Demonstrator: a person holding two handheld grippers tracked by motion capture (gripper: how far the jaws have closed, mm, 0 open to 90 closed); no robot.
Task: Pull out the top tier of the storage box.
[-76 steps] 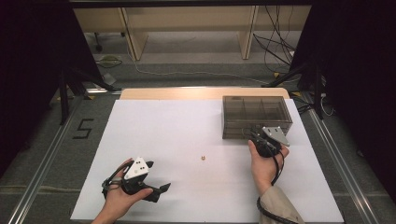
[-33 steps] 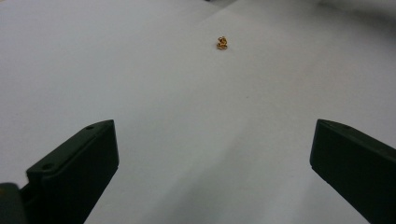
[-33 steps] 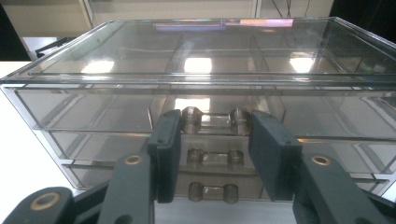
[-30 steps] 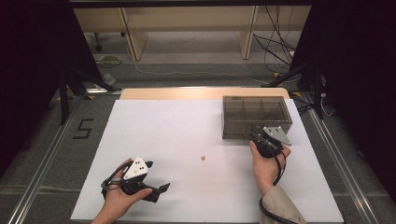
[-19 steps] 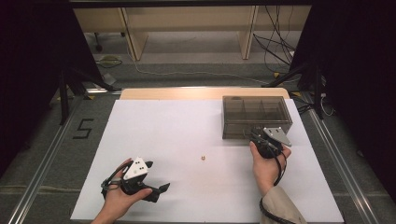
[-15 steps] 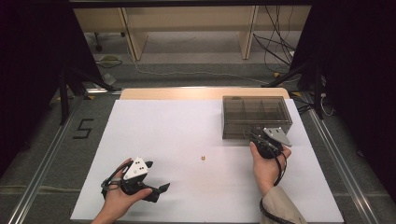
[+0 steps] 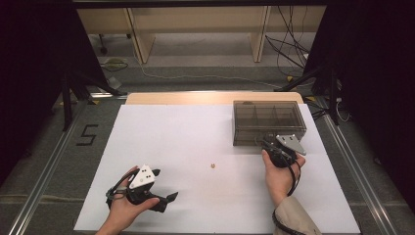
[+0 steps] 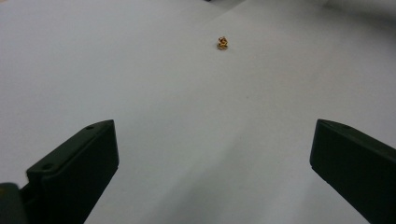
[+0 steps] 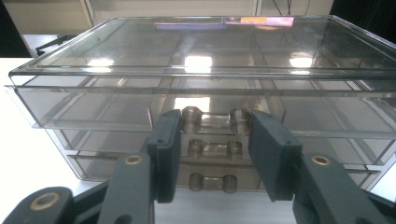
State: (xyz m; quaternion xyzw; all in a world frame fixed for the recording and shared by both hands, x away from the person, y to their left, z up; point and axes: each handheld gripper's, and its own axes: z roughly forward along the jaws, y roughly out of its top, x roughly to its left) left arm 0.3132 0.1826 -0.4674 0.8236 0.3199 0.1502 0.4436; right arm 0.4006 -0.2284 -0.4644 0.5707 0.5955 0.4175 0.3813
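**Right tongs on drawer handle, left tongs idle**

Right gripper point(image 9: 215, 154) sits at the front of the clear drawer box point(image 7: 268, 121), jaws clamped on both ends of the top drawer's handle point(image 9: 215, 120); two more handles sit below it. Box stands at the far right of the white table point(image 7: 186, 132). Left gripper point(image 7: 164, 200) rests near the front left edge, jaws wide apart with nothing between them, pointing at a small gold bit point(image 8: 222, 43) lying mid-table, well apart from it

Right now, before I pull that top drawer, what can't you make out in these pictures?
- Gold trinket: too small to identify, in the left gripper view and high view.
- Right tongs on the top drawer handle: jaws flank it, contact unclear.
- Drawer box contents: glare and smoky plastic hide them.
- Left tongs: tips only dark shapes from above.
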